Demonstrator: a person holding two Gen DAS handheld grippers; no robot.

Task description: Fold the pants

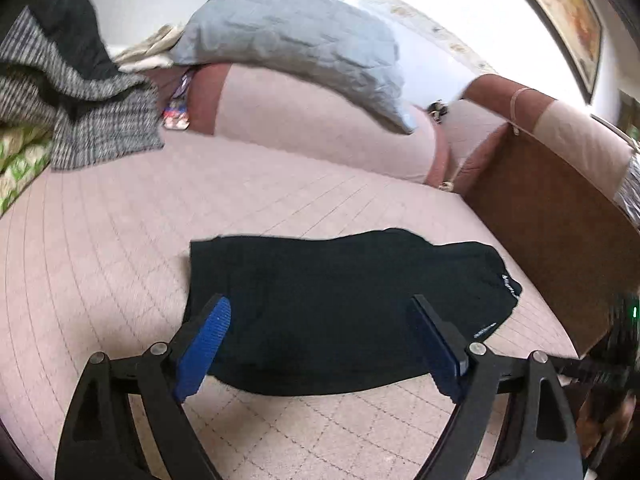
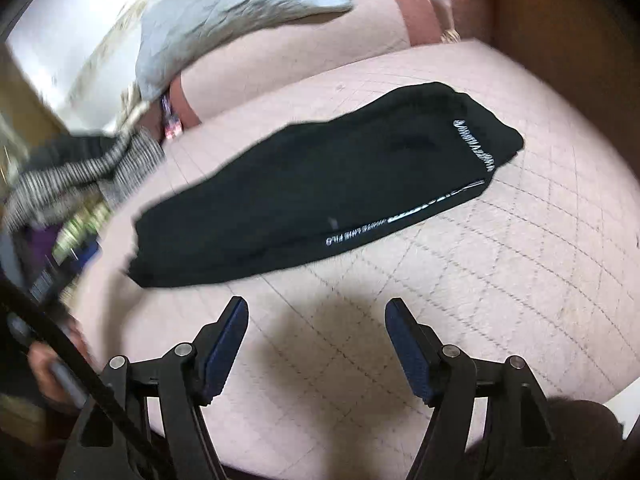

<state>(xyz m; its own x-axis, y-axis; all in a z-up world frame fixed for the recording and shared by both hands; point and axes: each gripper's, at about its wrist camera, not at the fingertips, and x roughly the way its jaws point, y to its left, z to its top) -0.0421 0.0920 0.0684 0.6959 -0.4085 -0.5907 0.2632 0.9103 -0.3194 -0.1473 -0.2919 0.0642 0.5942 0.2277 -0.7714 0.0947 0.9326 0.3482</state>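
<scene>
Both tongs spread and empty — left gripper (image 1: 320, 344) nearer, over the folded pants (image 1: 340, 312), which stretch crosswise ahead of the right gripper (image 2: 316, 344).

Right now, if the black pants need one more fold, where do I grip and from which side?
Probably the plain short end of the black pants, farthest from the white lettering. Come from the near edge and pinch all layers there: they lie flat as a long folded strip on the pink quilted sofa seat.
</scene>
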